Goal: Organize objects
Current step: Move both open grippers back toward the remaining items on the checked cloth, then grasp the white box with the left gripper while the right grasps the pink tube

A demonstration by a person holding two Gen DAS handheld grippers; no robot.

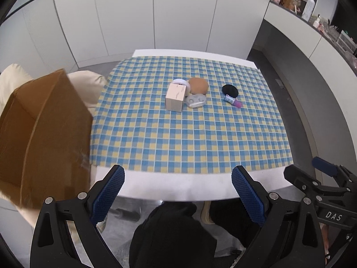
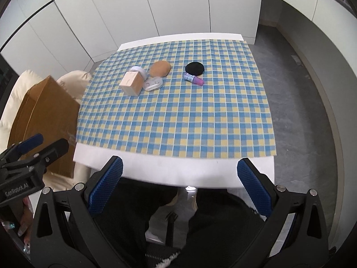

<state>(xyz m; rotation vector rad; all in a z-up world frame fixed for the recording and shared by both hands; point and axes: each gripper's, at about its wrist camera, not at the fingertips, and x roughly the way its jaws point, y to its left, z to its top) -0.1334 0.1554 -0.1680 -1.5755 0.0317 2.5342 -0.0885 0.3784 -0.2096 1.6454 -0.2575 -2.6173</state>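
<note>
I've got both tools pulled back off the near table edge, low in frame, nothing between the pads: the left gripper is spread wide and empty, and the right gripper is just as released, so this reads to me as the start, with room to choose a first target. The clutter sits bunched in the upper middle of the checked cloth: a pink box standing upright, a white jar tucked behind it, a tan puff beside that, and a clear case touching the box's right side. Slightly apart to the right, a black puff lies flat with a purple tube on its side just in front. At far left, off the table, the carton waits open, probably the drop spot; I can't see inside it.
</note>
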